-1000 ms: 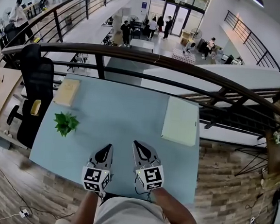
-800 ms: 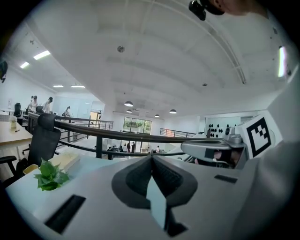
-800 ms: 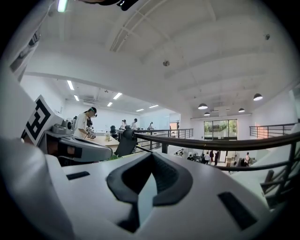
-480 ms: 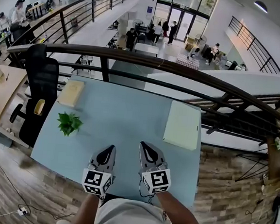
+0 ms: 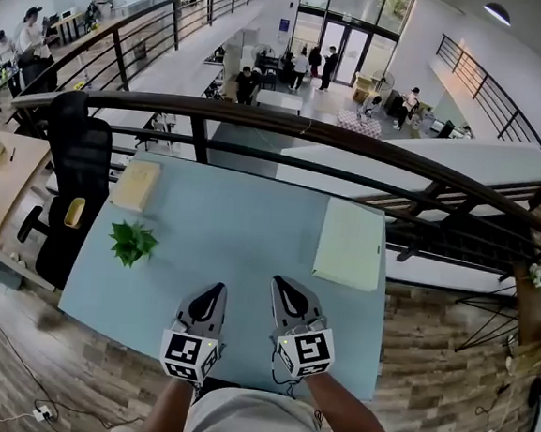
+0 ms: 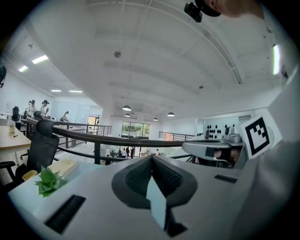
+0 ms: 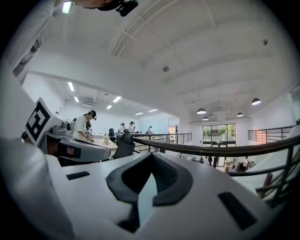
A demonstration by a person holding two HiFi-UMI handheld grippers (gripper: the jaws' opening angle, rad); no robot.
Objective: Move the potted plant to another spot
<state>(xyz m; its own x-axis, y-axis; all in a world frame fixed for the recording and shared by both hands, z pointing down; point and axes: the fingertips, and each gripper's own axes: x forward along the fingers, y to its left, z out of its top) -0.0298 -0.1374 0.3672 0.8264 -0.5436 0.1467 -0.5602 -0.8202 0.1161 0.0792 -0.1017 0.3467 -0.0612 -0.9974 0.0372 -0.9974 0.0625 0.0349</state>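
Note:
The potted plant (image 5: 133, 243), small with green leaves, stands on the left part of the light blue table (image 5: 240, 236). It also shows low at the left of the left gripper view (image 6: 49, 180). My left gripper (image 5: 211, 295) hovers over the table's near edge, to the right of the plant and well apart from it. Its jaws are shut with nothing between them (image 6: 151, 159). My right gripper (image 5: 286, 287) is beside it, also shut and empty (image 7: 151, 157). Both point roughly level toward the railing.
A beige box (image 5: 135, 185) lies behind the plant at the table's far left. A pale flat board (image 5: 350, 243) lies at the right. A dark railing (image 5: 353, 138) runs along the far edge over a drop. A black chair (image 5: 75, 165) stands to the left.
Both grippers have lifted a little over the table's near edge and stay shut. The plant has not moved.

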